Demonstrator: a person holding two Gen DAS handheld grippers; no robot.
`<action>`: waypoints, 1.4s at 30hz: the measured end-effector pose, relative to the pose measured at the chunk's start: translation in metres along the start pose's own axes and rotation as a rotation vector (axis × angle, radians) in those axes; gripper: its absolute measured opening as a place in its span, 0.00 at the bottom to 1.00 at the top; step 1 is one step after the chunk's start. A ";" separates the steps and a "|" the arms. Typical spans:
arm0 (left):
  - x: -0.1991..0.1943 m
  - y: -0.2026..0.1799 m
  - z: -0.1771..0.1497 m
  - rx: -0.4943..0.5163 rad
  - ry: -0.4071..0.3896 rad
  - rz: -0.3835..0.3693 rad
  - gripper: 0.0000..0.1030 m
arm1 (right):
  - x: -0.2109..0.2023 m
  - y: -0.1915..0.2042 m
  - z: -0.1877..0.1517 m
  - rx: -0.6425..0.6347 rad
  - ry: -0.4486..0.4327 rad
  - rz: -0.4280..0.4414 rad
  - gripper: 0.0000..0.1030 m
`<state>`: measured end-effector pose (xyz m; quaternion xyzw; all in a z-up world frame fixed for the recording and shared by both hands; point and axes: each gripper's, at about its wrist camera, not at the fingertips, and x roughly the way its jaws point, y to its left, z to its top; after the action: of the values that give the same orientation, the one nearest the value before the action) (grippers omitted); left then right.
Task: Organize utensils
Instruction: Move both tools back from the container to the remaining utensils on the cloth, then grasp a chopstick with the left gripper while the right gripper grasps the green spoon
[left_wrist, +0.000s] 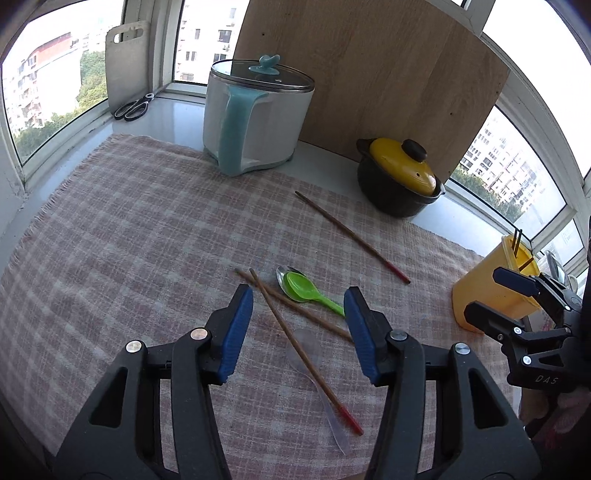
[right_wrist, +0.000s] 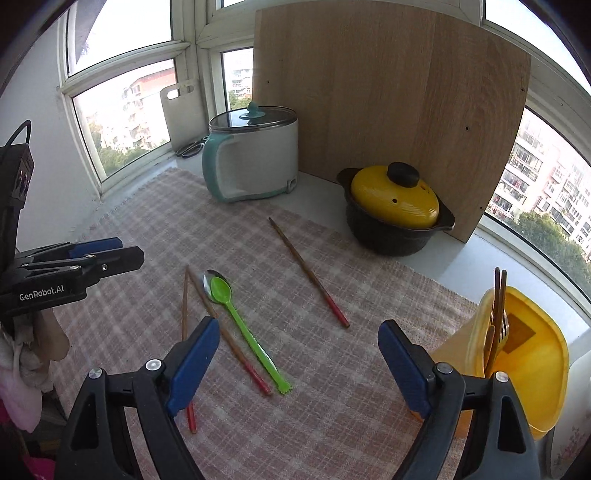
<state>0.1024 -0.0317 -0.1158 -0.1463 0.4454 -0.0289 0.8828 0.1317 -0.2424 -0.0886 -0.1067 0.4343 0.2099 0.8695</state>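
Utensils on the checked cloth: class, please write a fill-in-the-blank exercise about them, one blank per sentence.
1. The green spoon lies on a ____ spoon.
2. The lone chopstick has a ____ end.
3. The yellow holder already holds chopsticks and a ____.
4. Both the left gripper and right gripper are ____.

Answers: metal; red; fork; open

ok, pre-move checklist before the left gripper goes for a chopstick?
1. Left gripper open, nothing held: ok.
2. Right gripper open, nothing held: ok.
3. Crossed chopsticks lie between the left fingers, on the cloth: ok.
4. Single-chopstick pick: not ok, the two cross, one lies over a clear spoon.
5. Green spoon stacked on a metal spoon, close to the chopsticks: not ok.
6. Yellow holder upright, opening free: ok.
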 end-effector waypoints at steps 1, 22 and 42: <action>0.004 0.004 -0.003 -0.014 0.016 -0.001 0.48 | 0.004 0.000 0.001 -0.005 0.011 0.005 0.84; 0.076 0.031 -0.029 -0.216 0.237 -0.108 0.34 | 0.106 0.035 0.008 -0.157 0.281 0.212 0.47; 0.114 0.038 -0.018 -0.264 0.274 -0.114 0.15 | 0.172 0.058 0.027 -0.210 0.401 0.275 0.23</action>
<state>0.1538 -0.0200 -0.2249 -0.2806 0.5523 -0.0398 0.7840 0.2161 -0.1343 -0.2106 -0.1758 0.5841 0.3446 0.7136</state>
